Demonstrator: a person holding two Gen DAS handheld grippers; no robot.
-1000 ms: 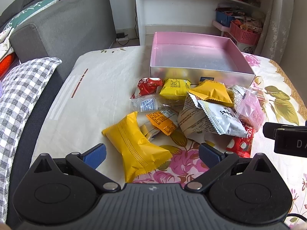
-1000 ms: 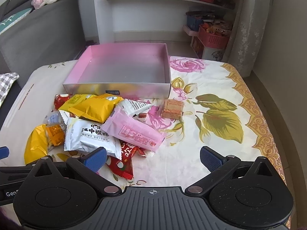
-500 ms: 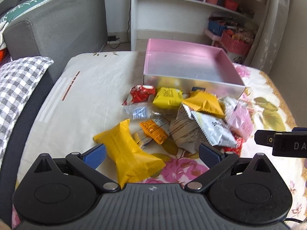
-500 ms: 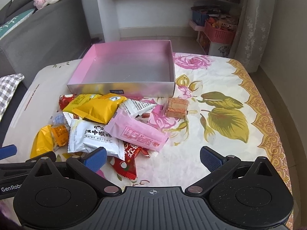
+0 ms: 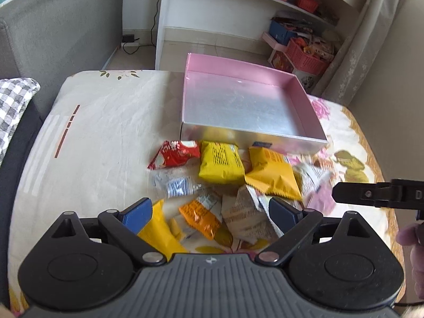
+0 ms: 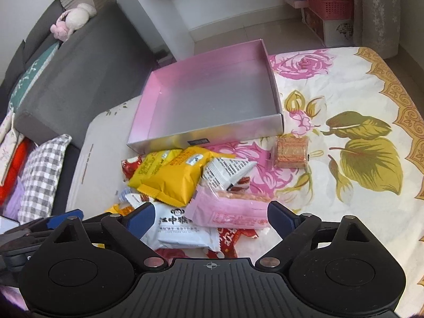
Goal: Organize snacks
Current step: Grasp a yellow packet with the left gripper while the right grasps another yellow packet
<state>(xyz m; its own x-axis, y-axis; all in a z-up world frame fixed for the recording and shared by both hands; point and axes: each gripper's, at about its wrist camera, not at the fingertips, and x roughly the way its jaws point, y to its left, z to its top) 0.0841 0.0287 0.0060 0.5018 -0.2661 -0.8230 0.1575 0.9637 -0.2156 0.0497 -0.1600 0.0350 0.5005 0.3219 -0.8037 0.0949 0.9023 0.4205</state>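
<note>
Nearby, just in front of the pink box (image 5: 249, 106), the snack pile spreads over the flowered cloth (image 6: 344, 100); the box itself holds nothing. Taking the left wrist view from left to right, a red packet (image 5: 175, 156) lies at the box's near left corner, touching a yellow packet (image 5: 221, 163) that sits against the box's front wall. A clear wrapper with blue print (image 5: 177, 185) lies nearer than the red packet. Right of the yellow packet lies a second yellow bag (image 5: 273, 177), also close to the box front. Nearer still are an orange packet (image 5: 200, 218) and a white printed packet (image 5: 246, 217).

The left gripper (image 5: 210, 213) hovers over this near edge of the pile; its jaws have just been closing a little, still wide apart, pads pressing on nothing. The right gripper (image 6: 210, 216) stands to its right over a white monkey-print packet (image 6: 180, 228) and a pink packet (image 6: 230, 208); its jaws have likewise just narrowed, yet remain wide and grip nothing. A wrapped wafer block (image 6: 291, 151) lies alone near the box's right front corner.
</note>
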